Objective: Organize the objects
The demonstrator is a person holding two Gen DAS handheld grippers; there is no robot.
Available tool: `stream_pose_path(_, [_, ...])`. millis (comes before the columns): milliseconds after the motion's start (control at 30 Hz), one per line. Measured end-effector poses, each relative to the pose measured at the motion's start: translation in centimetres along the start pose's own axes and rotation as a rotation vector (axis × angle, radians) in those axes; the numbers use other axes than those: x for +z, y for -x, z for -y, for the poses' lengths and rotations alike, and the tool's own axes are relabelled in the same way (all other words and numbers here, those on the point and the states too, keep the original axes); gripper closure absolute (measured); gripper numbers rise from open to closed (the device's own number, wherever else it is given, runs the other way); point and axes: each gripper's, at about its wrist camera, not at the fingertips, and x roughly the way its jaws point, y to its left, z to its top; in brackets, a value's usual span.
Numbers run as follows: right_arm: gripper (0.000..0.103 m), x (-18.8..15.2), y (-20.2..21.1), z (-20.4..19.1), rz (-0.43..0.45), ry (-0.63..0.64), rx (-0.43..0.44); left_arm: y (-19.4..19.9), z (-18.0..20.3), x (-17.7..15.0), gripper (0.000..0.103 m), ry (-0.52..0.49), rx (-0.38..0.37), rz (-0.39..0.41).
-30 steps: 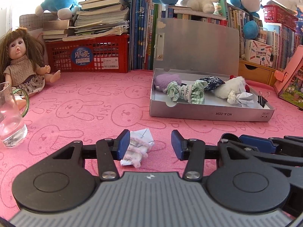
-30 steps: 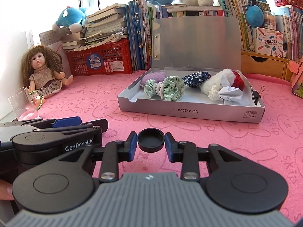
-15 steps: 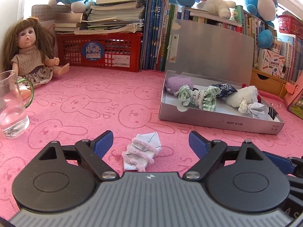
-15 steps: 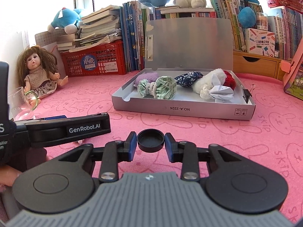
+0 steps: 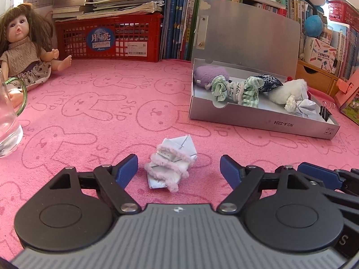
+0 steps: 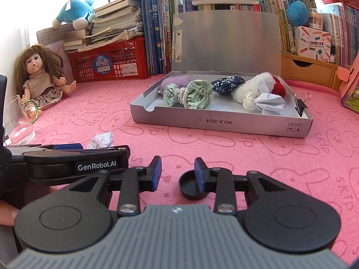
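One doll (image 6: 40,78) sits on the pink desk (image 6: 258,157). There is one glass cup (image 6: 16,121), one red basket (image 6: 112,61) and one open grey box (image 6: 219,123). One small black cap (image 6: 190,185) lies on the desk, and one paper bundle with pink fuzzy string (image 5: 171,163). Two black clips (image 6: 300,106) sit at the box's end. At least three blue plush toys (image 6: 71,13) sit up on the books.

Open box (image 6: 219,121) on surface (image 6: 258,157), scrunchies (image 6: 190,94) inside; crate (image 6: 112,62) and books (image 6: 157,33) behind; doll (image 6: 40,80), glass (image 6: 15,121) far left.
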Motion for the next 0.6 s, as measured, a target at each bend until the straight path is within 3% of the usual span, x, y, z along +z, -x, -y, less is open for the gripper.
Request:
stream_pose_path(67, [0.046, -0.2, 0.6, 0.1, 0.004, 0.021, -0.006, -0.1, 0.0, 0.1, 0.018, -0.051, -0.007, -0.012])
stream_pose_path(167, [0.042, -0.8, 1.2, 0.3, -0.007, 0.033, -0.011, -0.4, -0.2, 0.0, 0.01, -0.105, -0.007, -0.025])
stream_pose_path(233, [0.037, -1.1, 1.2, 0.4, -0.011, 0.028, -0.032, -0.6, -0.7, 0.0, 0.003, -0.086, -0.01, -0.033])
stream_pose_path(367, [0.035, -1.1, 0.2, 0.7, -0.046, -0.013, -0.087, -0.8, -0.4, 0.0, 0.001, -0.097, 0.001, -0.041])
stream_pose_path(600, [0.019, -1.0, -0.8, -0.3, -0.075, 0.03, -0.119, -1.0, -0.4, 0.2, 0.0, -0.094, 0.003, -0.046])
